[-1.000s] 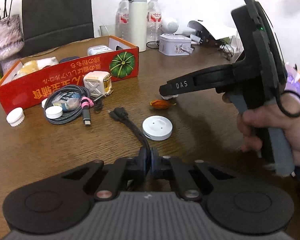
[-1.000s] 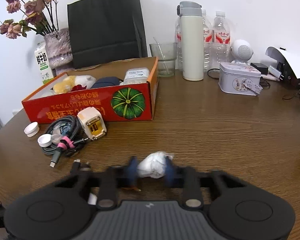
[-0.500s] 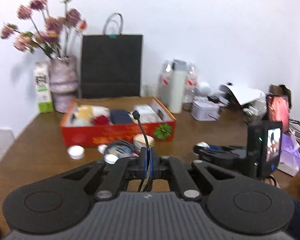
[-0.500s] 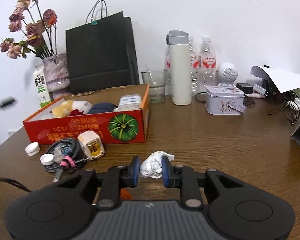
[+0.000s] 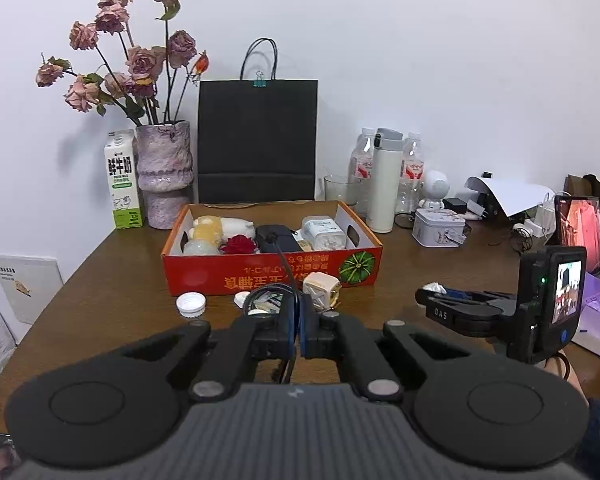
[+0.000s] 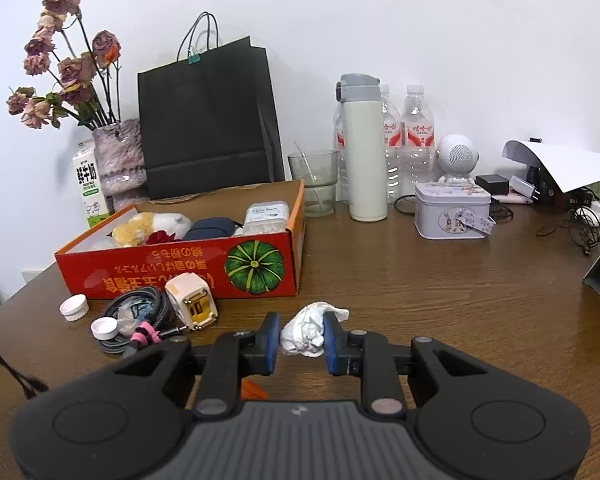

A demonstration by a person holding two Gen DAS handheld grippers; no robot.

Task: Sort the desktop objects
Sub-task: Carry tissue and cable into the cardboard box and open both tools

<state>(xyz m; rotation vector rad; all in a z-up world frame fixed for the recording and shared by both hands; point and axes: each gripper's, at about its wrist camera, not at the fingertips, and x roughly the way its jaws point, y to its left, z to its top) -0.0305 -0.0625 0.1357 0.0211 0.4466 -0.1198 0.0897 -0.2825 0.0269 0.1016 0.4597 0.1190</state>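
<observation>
My left gripper [image 5: 299, 326] is shut on a thin black cable [image 5: 285, 270] whose plug end sticks up in front of the red cardboard box [image 5: 268, 278]. My right gripper [image 6: 301, 334] is shut on a crumpled white paper ball [image 6: 306, 330], held above the wooden table [image 6: 440, 292]. Seen from the left wrist, that right gripper [image 5: 428, 294] hangs at the right with the paper at its tip. In front of the box [image 6: 160, 270] lie a coiled cable bundle [image 6: 140, 316], a cream charger cube [image 6: 192, 300] and two white bottle caps [image 6: 74, 307].
The box holds a plush toy [image 5: 208, 228], a red flower, a dark case and a white container. Behind it stand a black paper bag [image 5: 256, 140], a vase of dried roses [image 5: 164, 172], a milk carton, a glass, a flask [image 6: 362, 148], bottles and a tin [image 6: 452, 210].
My left gripper has risen from the tabletop with the black cable pinched in it and tilted up, so the whole desk shows. My right gripper has lifted slightly, still holding the paper ball.
</observation>
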